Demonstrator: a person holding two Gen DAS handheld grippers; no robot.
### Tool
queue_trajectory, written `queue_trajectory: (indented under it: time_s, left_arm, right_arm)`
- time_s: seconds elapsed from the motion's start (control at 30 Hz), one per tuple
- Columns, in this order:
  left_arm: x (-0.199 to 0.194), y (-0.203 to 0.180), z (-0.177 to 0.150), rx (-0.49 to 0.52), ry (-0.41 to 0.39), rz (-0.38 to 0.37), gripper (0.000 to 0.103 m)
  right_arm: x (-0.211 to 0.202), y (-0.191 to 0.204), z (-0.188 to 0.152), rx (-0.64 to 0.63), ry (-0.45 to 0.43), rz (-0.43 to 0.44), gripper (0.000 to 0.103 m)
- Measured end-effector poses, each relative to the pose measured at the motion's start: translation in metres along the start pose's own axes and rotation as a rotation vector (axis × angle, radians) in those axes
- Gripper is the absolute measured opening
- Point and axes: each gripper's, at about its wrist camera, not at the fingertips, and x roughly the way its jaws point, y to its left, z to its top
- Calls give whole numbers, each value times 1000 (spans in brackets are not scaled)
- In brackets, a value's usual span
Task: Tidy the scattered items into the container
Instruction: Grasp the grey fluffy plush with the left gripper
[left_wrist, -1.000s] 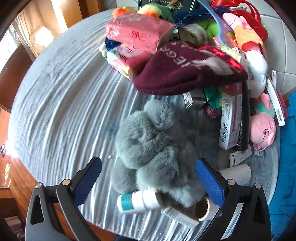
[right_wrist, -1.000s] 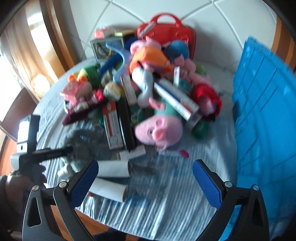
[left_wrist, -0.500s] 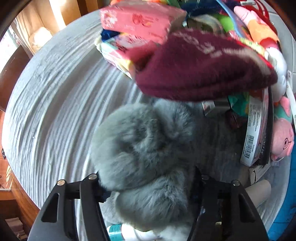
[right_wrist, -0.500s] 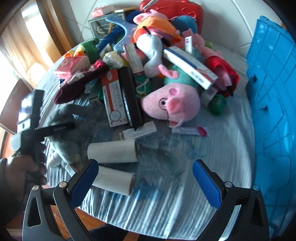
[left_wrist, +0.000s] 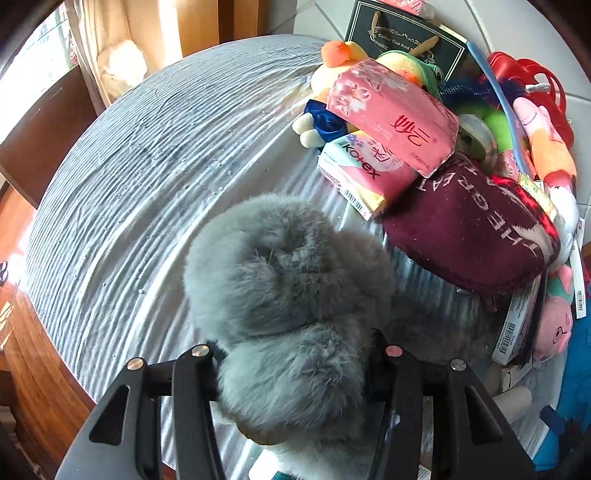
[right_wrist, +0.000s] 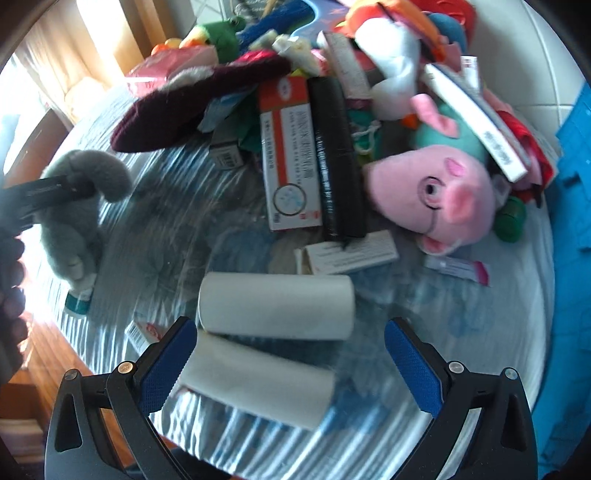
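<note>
My left gripper (left_wrist: 295, 365) is shut on a grey furry plush (left_wrist: 288, 288) and holds it lifted above the striped cloth; the fur hides the pads. The plush also shows in the right wrist view (right_wrist: 79, 192), hanging from the left gripper at the left edge. My right gripper (right_wrist: 290, 354) is open and empty, low over two white paper rolls: the nearer roll (right_wrist: 258, 384) lies between its fingers, the farther roll (right_wrist: 277, 306) just beyond. The blue container (right_wrist: 576, 206) stands at the right edge.
A pile fills the back of the round table (left_wrist: 129, 177): maroon knit hat (left_wrist: 469, 236), pink tissue pack (left_wrist: 391, 114), pink pig plush (right_wrist: 436, 192), red-and-white box (right_wrist: 290, 155), black case (right_wrist: 338, 158). A small white bottle (right_wrist: 79, 295) lies under the grey plush.
My left gripper dropped onto the grey plush, shut on it and lifted it off the cloth. My right gripper moved forward and down toward the two paper rolls.
</note>
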Motion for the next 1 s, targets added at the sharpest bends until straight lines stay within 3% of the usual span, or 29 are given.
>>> queue_trajectory:
  time_s: [0.1,0.3,0.43,0.7,1.0]
  left_arm:
    - [-4,5,4,7,1,-6,49]
    - [-1,7,17,18,7,-21,49]
    - [-5,10,23,15,2,-30,49]
    - [-5,16,29,-11,-5,-47,49]
    - [-3,25,25,-48,8,-54,49]
  right_arm:
    - [15,11,8,-25,15,-5,103]
    - [31,26,19,-97,25,-126,103]
    - [27,27,20,-112,25,-133,103]
    - [9,37,10,-368,3,-147,103]
    - [57,38,17,-503,151,-123,100]
